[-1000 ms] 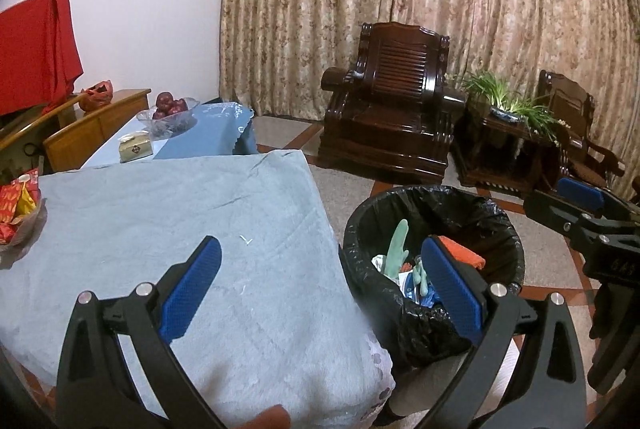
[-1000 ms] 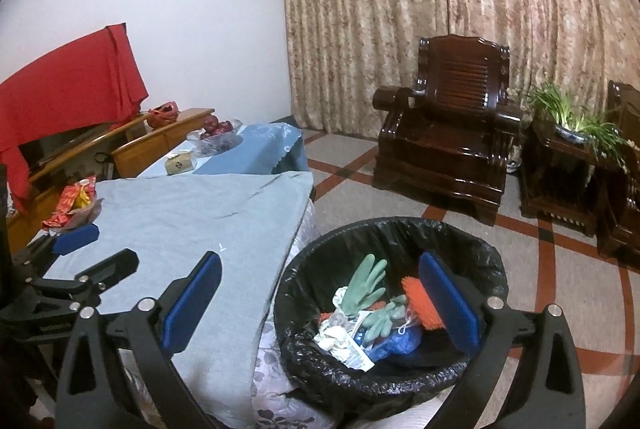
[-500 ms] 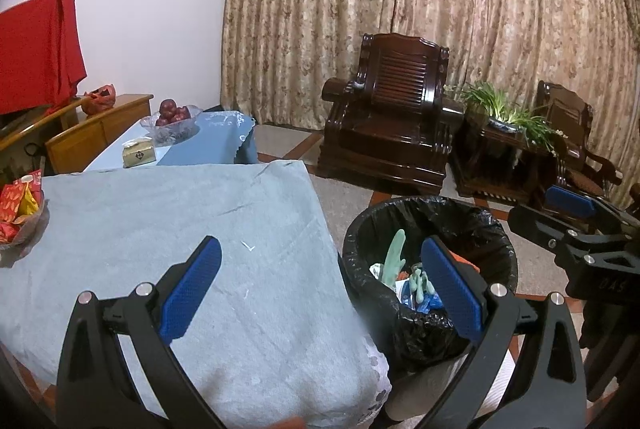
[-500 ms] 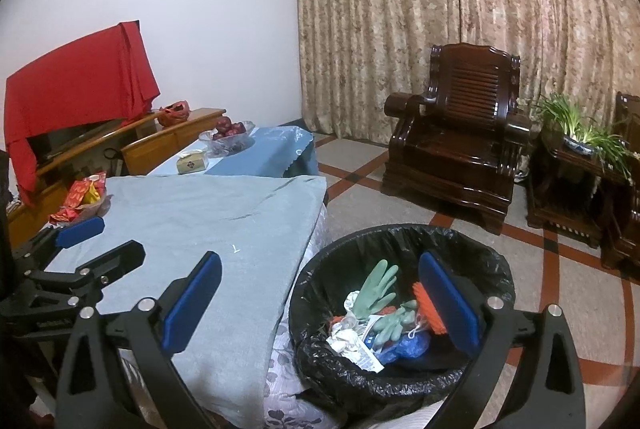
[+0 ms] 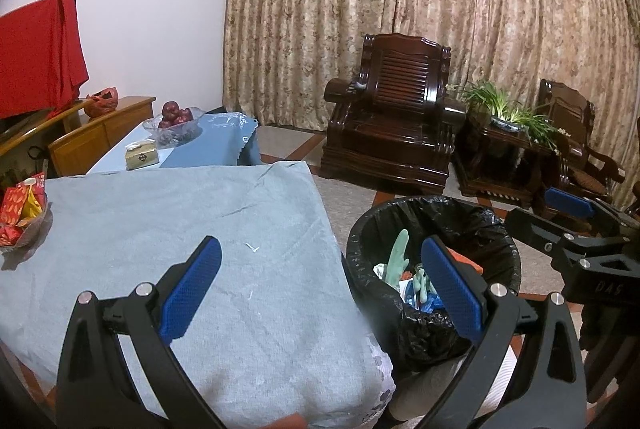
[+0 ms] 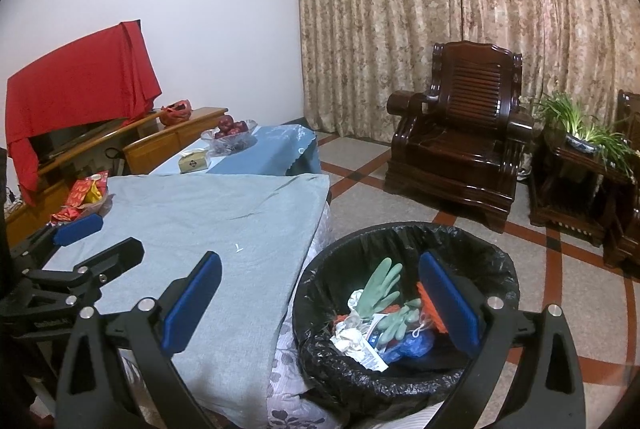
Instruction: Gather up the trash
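Grey-blue cloth covers the near table (image 5: 168, 229), and almost the only scrap on it is a tiny white sliver (image 5: 252, 248) lying beyond the blue pads of the left gripper (image 5: 320, 285), whose jaws stand spread wide with nothing between them. To do this step well I would bring that gripper down over the sliver, jaws straddling it, and close gently so the cloth is not pinched up with it. The right gripper (image 6: 320, 295) is likewise spread and empty, with the black-lined round waste bin (image 6: 404, 381) of green gloves and wrappers just beyond its right jaw, right of the table.
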Motion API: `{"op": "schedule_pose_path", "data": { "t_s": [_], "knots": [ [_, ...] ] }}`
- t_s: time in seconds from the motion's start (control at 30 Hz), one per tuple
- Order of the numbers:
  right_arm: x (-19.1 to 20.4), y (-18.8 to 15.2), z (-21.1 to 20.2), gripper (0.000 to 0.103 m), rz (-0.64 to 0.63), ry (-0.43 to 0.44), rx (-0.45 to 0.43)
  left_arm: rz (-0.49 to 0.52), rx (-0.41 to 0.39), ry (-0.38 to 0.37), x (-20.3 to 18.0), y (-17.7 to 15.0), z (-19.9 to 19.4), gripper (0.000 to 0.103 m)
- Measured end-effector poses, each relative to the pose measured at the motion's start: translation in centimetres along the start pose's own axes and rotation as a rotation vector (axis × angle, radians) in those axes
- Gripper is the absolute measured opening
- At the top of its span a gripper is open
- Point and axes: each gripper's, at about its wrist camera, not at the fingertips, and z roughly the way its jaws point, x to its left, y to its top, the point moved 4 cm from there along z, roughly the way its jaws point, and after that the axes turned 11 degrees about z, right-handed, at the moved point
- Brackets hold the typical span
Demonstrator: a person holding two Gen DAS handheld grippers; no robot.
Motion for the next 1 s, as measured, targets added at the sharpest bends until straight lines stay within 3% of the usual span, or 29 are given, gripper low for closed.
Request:
{"op": "schedule_pose_path", "data": {
  "t_s": [1.0],
  "knots": [
    [0.42, -0.28, 0.41, 0.097, -0.003, 0.004, 0.009, -0.001, 0.013, 0.014, 0.81, 0.16, 0.66, 0.097]
  ]
}}
